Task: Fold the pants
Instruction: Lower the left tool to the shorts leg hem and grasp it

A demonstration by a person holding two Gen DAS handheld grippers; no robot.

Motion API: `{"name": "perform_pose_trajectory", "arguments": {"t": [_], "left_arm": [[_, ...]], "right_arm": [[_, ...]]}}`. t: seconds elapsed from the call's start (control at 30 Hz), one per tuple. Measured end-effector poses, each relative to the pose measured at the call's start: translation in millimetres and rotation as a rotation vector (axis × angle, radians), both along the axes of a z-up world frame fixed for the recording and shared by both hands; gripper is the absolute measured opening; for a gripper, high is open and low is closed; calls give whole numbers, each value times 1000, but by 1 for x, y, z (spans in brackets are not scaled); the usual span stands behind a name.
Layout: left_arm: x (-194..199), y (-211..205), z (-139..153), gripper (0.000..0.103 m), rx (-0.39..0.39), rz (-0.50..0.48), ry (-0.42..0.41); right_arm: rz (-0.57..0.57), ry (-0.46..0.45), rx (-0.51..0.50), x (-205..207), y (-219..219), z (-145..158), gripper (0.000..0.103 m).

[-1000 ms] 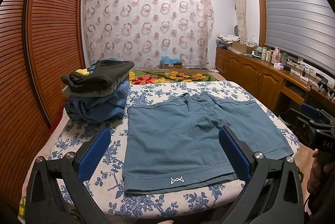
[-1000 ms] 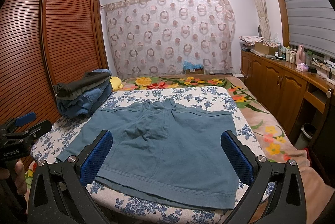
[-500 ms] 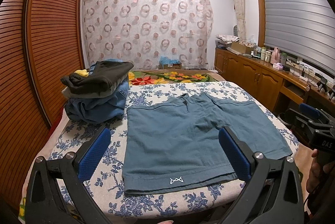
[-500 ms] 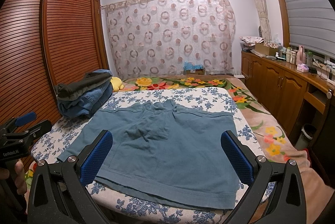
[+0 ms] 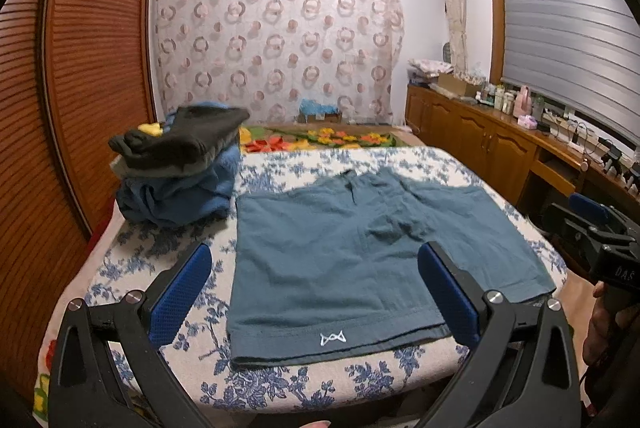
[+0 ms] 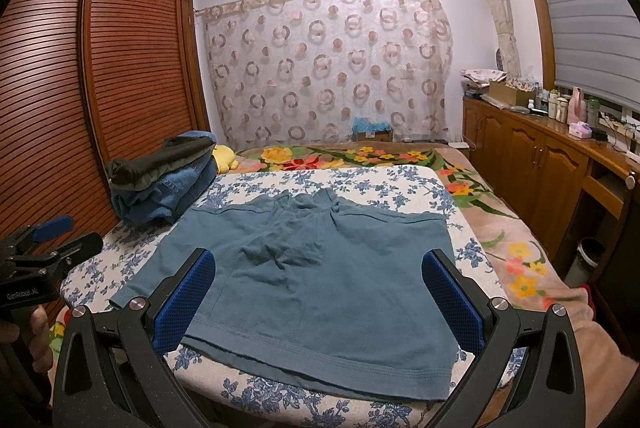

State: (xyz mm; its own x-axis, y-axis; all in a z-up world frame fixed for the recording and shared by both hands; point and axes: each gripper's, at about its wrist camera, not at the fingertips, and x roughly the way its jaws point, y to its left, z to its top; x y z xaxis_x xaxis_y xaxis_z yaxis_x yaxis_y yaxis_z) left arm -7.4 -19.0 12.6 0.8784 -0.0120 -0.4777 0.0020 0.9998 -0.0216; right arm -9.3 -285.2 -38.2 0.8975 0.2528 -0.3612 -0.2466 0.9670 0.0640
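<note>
Teal shorts [image 5: 352, 260] lie spread flat on the blue-flowered bed cover [image 5: 132, 268], leg hems toward me, a small white logo on the near left hem. In the right wrist view the same shorts [image 6: 320, 280] fill the middle of the bed. My left gripper [image 5: 316, 288] hangs open above the near hem, touching nothing. My right gripper [image 6: 320, 292] is open too, held over the near right leg. Each gripper shows at the edge of the other's view: the right gripper [image 5: 600, 240] and the left gripper [image 6: 44, 252], both held by a hand.
A pile of folded clothes [image 5: 180, 168] sits at the bed's back left by the slatted wardrobe [image 5: 72, 88]. A flowered blanket [image 6: 504, 240] covers the bed's right and far side. Wooden cabinets [image 6: 536, 168] with bottles line the right wall; a bin [image 6: 588, 260] stands below.
Both grippers have crept slightly forward toward the bed; the left view blurs a little. The shorts have not moved.
</note>
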Motion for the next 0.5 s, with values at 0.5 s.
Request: {"name": "perform_pose_trajectory", "arguments": {"t": [0.5], "left_arm": [[15, 27, -45, 103, -43, -10, 146]], "right_arm": [[17, 80, -47, 14, -4, -11, 103]]}}
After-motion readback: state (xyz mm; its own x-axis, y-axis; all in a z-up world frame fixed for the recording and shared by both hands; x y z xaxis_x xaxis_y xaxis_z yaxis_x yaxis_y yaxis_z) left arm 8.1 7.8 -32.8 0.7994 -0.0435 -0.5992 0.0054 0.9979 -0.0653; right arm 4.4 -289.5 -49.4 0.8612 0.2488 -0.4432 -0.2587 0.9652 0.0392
